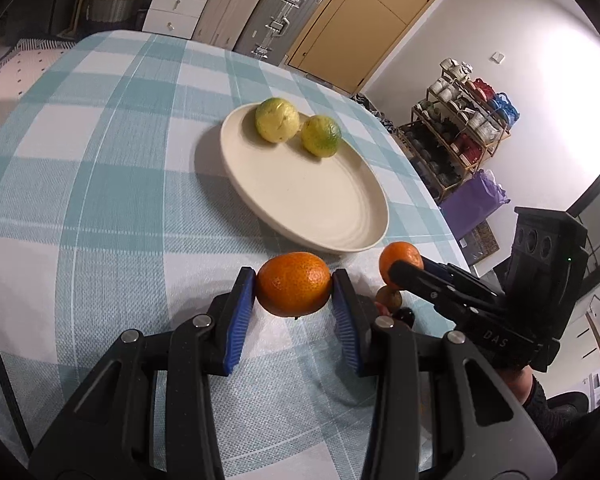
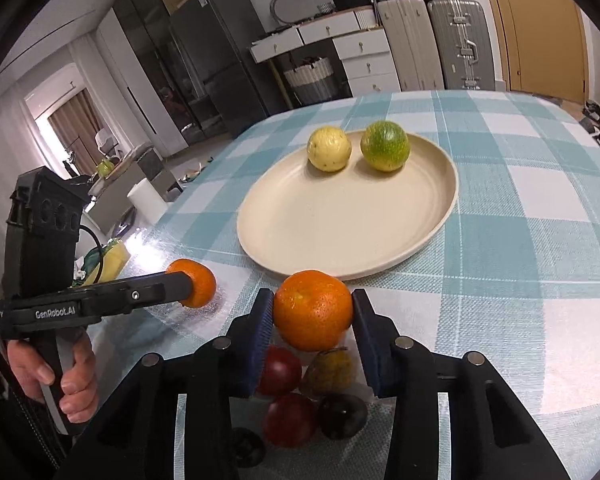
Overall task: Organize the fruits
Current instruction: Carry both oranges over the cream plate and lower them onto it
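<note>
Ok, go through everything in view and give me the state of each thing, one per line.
Left gripper: shut on left orange, lifted.
Right gripper: shut on right orange, lifted.
Plate: on the table, holds two fruits.
Yellow fruit: on plate.
Green fruit: on plate.
Dark fruits: clustered below right gripper.

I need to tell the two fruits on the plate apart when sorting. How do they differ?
The left fruit is pale yellow nearly all over; the right fruit is mostly green with yellow patches. The left fruit shows small dark specks, the right fruit a mottled rind. Both are round, similar in size, and sit side by side at the far edge of the cream plate.
</note>
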`<action>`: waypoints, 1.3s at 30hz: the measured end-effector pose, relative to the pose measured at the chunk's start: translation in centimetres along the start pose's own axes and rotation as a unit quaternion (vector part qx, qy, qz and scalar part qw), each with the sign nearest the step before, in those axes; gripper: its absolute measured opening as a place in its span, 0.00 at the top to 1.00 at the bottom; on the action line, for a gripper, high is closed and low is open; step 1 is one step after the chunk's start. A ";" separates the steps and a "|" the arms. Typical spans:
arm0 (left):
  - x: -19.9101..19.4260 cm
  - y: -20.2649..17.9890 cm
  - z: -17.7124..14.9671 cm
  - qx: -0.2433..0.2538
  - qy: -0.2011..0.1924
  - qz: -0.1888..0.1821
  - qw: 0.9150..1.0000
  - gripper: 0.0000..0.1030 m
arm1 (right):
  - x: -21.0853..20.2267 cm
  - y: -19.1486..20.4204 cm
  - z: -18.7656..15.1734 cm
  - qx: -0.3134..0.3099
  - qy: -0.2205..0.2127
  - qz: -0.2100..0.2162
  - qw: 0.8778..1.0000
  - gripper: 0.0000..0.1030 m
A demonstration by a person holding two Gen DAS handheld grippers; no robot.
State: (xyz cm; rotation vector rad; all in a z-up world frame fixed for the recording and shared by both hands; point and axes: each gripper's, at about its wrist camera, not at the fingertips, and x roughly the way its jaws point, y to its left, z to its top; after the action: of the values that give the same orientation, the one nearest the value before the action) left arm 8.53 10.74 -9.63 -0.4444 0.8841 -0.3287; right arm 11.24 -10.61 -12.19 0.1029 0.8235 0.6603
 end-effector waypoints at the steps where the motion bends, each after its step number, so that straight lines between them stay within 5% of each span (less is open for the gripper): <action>1: -0.1 -0.1 0.2 0.001 -0.003 0.001 1.000 0.65 | -0.4 -0.1 0.0 0.000 -0.005 0.001 1.000 0.61; 19: 1.3 -0.2 6.6 0.008 -0.018 0.016 1.000 0.65 | -2.0 -0.2 3.5 -0.025 -0.044 -0.004 0.999 0.61; 39: 7.8 1.0 12.6 0.013 0.006 0.048 0.999 0.65 | 5.3 -1.3 10.0 -0.035 -0.010 -0.004 0.999 0.61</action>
State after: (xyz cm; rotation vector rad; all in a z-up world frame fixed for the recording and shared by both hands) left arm 23.34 11.02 -8.33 -0.3737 0.9088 -0.2543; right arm 21.60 -6.93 -9.21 0.0432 0.7806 0.6778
